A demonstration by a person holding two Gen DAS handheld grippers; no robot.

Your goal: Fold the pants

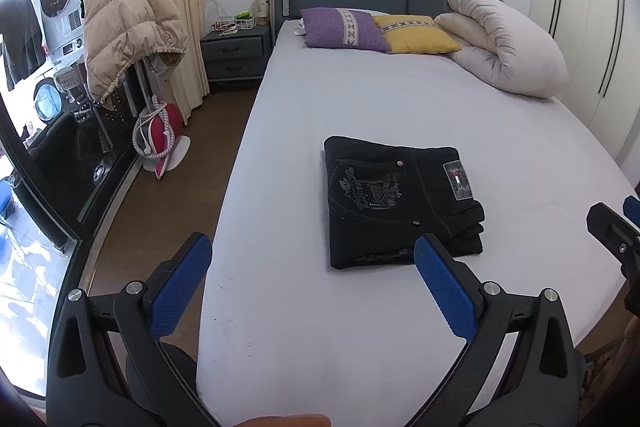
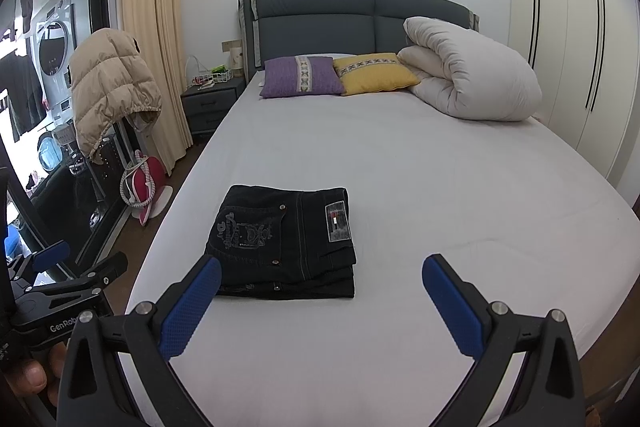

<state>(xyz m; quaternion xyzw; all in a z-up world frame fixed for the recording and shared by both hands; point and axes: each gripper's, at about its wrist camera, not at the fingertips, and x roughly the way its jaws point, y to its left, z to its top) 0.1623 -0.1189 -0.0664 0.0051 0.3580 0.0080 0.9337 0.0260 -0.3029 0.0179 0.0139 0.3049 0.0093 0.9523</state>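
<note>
Black jeans (image 1: 396, 199) (image 2: 286, 243) lie folded into a compact rectangle on the white bed sheet (image 1: 360, 99) (image 2: 400, 155), back pocket embroidery and a waistband patch facing up. My left gripper (image 1: 312, 255) hovers open just short of the jeans' near edge, with nothing between its blue pads. Open too is my right gripper (image 2: 322, 277), pulled back toward the foot of the bed, the jeans ahead and to its left. Each gripper shows at the edge of the other's view: the right one (image 1: 616, 231) and the left one (image 2: 68, 275).
Purple pillow (image 2: 302, 77), yellow pillow (image 2: 374, 73) and a rolled white duvet (image 2: 468, 79) sit at the headboard. A nightstand (image 1: 236, 55), curtain, beige puffer jacket (image 1: 128, 23) on a stand and a red iron (image 1: 160, 135) line the floor left of the bed. Wardrobe doors (image 2: 568, 39) stand on the right.
</note>
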